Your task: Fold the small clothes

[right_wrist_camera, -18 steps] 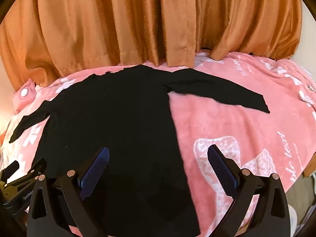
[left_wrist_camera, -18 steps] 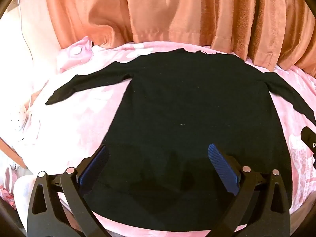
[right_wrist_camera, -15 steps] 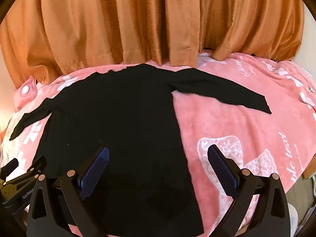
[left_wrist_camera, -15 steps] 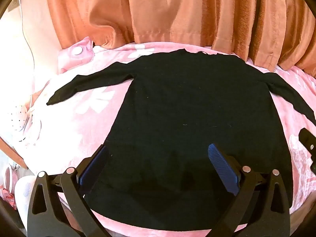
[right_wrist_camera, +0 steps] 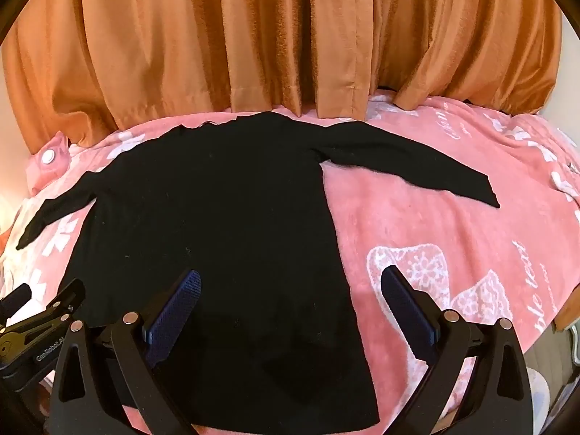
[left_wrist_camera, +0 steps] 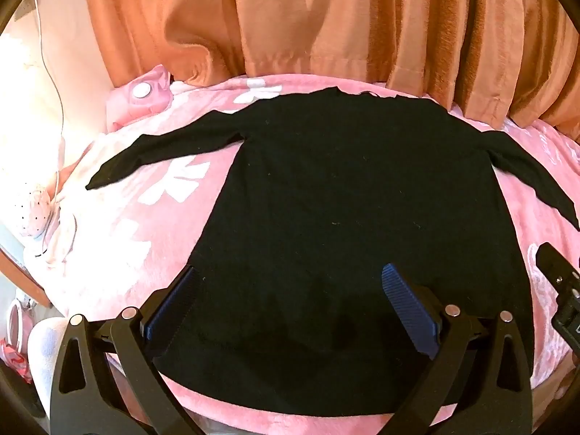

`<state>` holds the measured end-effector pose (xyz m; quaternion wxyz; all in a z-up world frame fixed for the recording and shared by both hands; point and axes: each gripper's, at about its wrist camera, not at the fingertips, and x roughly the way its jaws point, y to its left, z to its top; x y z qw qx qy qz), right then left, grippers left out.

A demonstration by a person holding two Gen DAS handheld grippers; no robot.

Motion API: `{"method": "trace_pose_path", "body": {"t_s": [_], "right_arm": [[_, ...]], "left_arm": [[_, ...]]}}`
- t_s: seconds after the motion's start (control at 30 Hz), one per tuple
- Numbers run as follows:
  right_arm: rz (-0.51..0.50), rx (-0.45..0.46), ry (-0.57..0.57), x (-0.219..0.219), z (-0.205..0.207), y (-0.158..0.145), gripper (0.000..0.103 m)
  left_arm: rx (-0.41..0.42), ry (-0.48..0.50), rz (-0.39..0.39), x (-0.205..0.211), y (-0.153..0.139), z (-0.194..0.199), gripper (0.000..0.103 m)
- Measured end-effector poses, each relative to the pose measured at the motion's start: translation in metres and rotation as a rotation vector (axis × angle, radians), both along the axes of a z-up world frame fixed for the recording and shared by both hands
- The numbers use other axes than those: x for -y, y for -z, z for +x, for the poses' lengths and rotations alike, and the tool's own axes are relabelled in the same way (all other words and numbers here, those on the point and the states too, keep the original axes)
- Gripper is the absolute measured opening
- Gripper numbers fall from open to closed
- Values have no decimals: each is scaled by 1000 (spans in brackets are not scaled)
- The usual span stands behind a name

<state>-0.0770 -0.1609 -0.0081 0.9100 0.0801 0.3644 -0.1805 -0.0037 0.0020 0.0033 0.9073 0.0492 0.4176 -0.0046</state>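
Folding has not begun: both claws, left claw [left_wrist_camera: 290, 297] and right claw [right_wrist_camera: 290, 297], hang wide and empty above the hem of the flat black top [left_wrist_camera: 348, 217], so a sleeve needs gripping next.

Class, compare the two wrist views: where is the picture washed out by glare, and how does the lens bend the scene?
Left wrist view: glare bleaches the pink blanket at left. Right wrist view: evenly lit. In both, the fisheye bows the bed's edge and darkens the corners.
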Motion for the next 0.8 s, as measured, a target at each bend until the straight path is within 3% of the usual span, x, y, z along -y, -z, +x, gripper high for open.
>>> {"method": "trace_pose_path", "body": {"t_s": [0.8], "right_arm": [[6,19,-34,-11,-6,10,98]], "left_arm": [[-48,-34,15,-17,11,6,98]]}}
